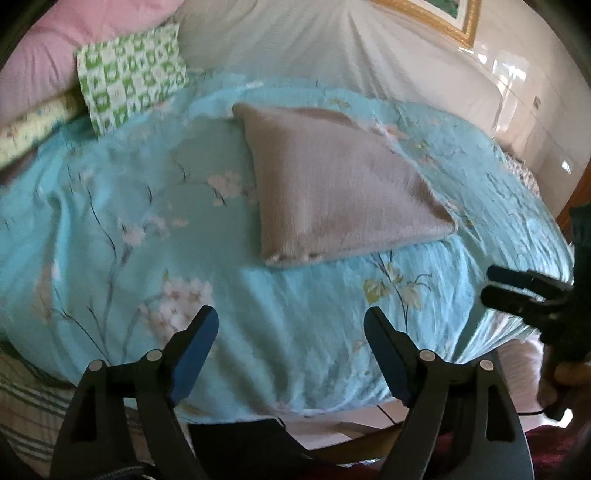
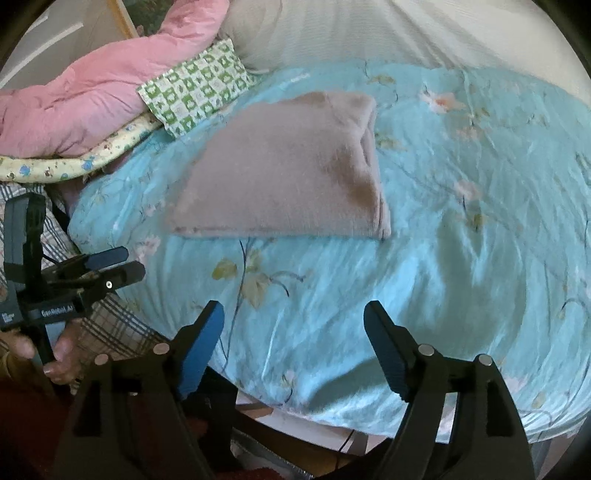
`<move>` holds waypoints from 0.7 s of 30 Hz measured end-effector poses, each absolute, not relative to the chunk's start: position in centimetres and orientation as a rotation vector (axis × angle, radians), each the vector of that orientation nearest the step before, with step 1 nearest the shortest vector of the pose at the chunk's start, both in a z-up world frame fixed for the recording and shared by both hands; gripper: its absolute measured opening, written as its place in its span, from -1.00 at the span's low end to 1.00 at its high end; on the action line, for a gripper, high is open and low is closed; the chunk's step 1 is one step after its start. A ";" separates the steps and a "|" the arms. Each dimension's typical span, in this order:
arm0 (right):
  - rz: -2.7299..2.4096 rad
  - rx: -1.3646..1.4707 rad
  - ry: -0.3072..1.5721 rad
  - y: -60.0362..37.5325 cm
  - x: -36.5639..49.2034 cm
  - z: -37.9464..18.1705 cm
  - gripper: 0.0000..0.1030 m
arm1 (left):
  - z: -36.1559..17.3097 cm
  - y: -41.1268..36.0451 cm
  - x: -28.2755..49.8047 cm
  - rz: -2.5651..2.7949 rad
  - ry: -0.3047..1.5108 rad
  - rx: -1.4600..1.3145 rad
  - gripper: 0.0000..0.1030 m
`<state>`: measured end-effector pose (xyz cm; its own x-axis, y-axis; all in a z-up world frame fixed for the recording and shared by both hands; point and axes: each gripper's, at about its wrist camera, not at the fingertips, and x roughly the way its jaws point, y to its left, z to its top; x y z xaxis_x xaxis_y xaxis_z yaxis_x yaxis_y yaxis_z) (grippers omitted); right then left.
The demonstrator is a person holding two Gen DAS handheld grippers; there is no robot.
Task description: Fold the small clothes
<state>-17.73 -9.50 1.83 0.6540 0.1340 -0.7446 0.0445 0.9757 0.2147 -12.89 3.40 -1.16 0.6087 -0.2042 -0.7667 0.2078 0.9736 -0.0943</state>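
Note:
A folded grey-brown cloth (image 1: pixel 332 188) lies flat on the light blue flowered bedspread (image 1: pixel 147 229); it also shows in the right wrist view (image 2: pixel 288 170). My left gripper (image 1: pixel 291 321) is open and empty, held over the bed's near edge, well short of the cloth. My right gripper (image 2: pixel 293 317) is open and empty too, also short of the cloth. The right gripper shows at the right edge of the left wrist view (image 1: pixel 495 282). The left gripper shows at the left of the right wrist view (image 2: pixel 129 262).
A pink quilt (image 2: pixel 85 96), a green-and-white checked pillow (image 2: pixel 195 88) and a yellowish flowered roll (image 2: pixel 74 162) lie at the bed's far left. White sheet (image 1: pixel 295 44) covers the far side. A gold-framed picture (image 1: pixel 443 18) leans beyond it.

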 end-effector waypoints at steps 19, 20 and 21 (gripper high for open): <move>0.037 0.164 0.819 -10.2 -10.1 4.4 0.92 | 0.9 3.7 -5.7 -0.199 0.876 -0.044 0.79; 0.041 0.165 0.822 -10.2 -9.6 4.3 0.92 | 0.7 3.5 -5.5 -0.195 0.875 -0.032 0.79; 0.043 0.164 0.826 -10.2 -9.3 4.2 0.92 | 0.6 3.2 -5.1 -0.195 0.874 -0.021 0.79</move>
<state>-9.27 -10.19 4.20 0.6777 0.1016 -0.7283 0.0260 0.9865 0.1618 -5.13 3.25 0.60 0.6255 -0.1786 -0.7596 0.1616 0.9820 -0.0978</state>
